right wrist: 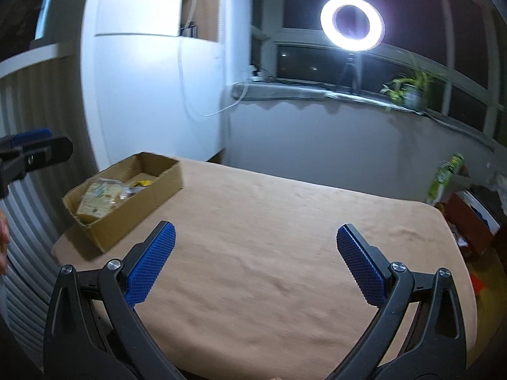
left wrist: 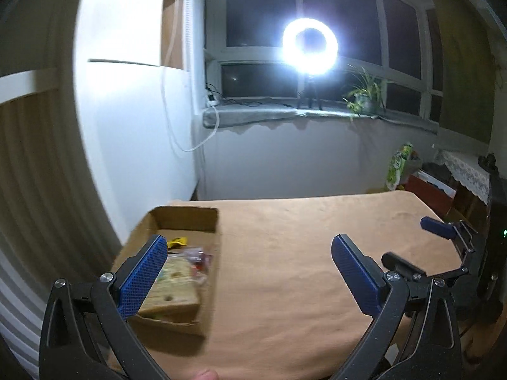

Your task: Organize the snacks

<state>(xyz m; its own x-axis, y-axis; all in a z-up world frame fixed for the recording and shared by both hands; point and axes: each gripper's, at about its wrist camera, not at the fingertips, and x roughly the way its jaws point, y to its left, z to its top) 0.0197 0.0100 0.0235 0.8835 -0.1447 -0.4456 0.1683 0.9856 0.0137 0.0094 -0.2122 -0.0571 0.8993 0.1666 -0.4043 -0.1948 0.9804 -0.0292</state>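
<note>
The left gripper (left wrist: 250,272) hangs above the near edge of the table (left wrist: 301,253), its two blue pads (left wrist: 144,275) spread fully apart with nothing between them. The right gripper (right wrist: 255,262) is in the same condition: pads wide apart, nothing held, poised over the bare tan cloth that covers the table (right wrist: 285,237).

The right gripper also shows at the right edge of the left wrist view (left wrist: 443,250), beside the left one and apart from it. The left gripper shows at the left edge of the right wrist view (right wrist: 31,152).

The box (left wrist: 187,218) is an open cardboard carton at the far left corner of the table, close to the white cabinet (left wrist: 133,95). In the right wrist view the box (right wrist: 164,177) lies well to the left of the right gripper.

The snacks are inside the box:
- a large pale packet (left wrist: 171,288) at the near end, lying flat;
- a clear wrapper with red contents (left wrist: 199,258) just behind it;
- a small yellow packet (left wrist: 177,242) further back.

The far end of the box floor is bare. In the left wrist view, the left pad overlaps the near left part of the box; contact cannot be determined.

A ring light (left wrist: 310,46) on a tripod and a potted plant (left wrist: 364,95) stand on the windowsill (left wrist: 253,115). A green bag (left wrist: 399,164) stands beyond the far right corner of the table.
</note>
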